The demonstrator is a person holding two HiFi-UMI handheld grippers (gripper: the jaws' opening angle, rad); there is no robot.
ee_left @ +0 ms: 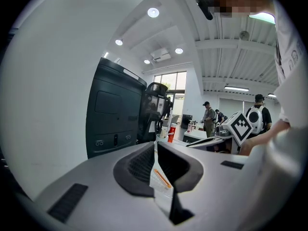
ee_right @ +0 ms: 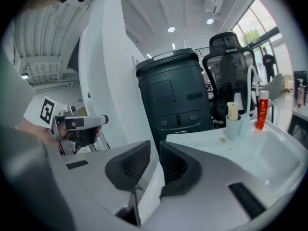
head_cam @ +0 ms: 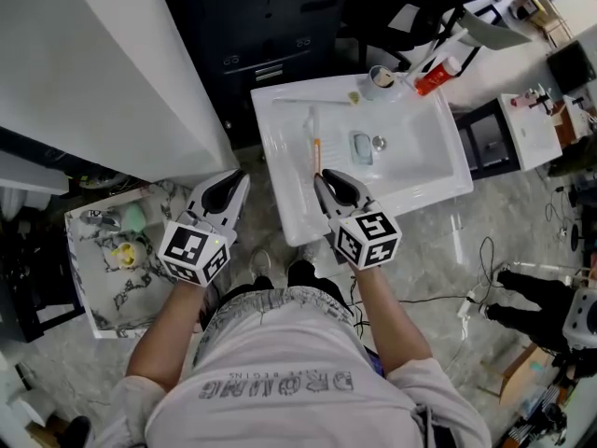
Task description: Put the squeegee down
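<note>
Squeegee (head_cam: pixel 315 146): slim, with an orange handle, lying in the left part of the white sink (head_cam: pixel 438 171), upper centre of frame
Right tool (head_cam: pixel 323 181): jaws narrow, nothing between them, tips just below the squeegee's near end
Left tool (head_cam: pixel 242 179): jaws together, empty, left of the sink

We find the sink (head_cam: pixel 280 129) white, and the squeegee (head_cam: pixel 315 147) pale with an orange stretch. The bottle (head_cam: pixel 432 82) is red with a white cap, the cup (head_cam: pixel 381 78) grey, the bin (head_cam: pixel 270 17) near-black. On the left gripper (head_cam: pixel 241 177) and right gripper (head_cam: pixel 320 177) we note black fingers (head_cam: pixel 224 194), light grey bodies and black-and-white square markers. The floor (head_cam: pixel 448 241) is grey-veined marble. The box (head_cam: pixel 82 278) is white with black marbling, and the shirt (head_cam: pixel 280 343) is pale grey, lettered darker.
</note>
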